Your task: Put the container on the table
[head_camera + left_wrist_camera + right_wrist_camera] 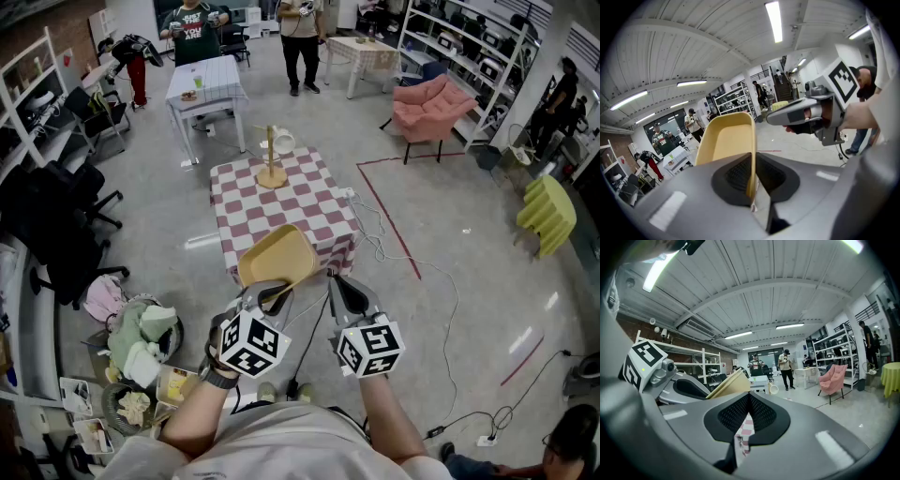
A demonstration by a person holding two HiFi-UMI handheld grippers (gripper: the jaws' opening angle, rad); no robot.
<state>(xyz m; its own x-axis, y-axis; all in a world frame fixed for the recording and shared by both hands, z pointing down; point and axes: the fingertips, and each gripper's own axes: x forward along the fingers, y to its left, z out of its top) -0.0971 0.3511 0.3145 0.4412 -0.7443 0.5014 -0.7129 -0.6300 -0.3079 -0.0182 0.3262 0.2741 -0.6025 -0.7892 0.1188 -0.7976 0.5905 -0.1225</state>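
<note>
- My left gripper [267, 291] pinches the yellow container [277, 255] by its near rim, and the container tilts up toward the table's near edge.
- My right gripper [343, 287] hangs just beside it, jaws pressed together on nothing.
- I'd carry the container forward, level it, and lower it flat onto the checkered table [314, 202], stopping short of the wooden stand [272, 161].

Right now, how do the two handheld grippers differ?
The left gripper holds the yellow container by its rim; the right gripper holds nothing. The left gripper's jaws pinch that thin rim; the right gripper's jaws meet. Both carry marker cubes.
</note>
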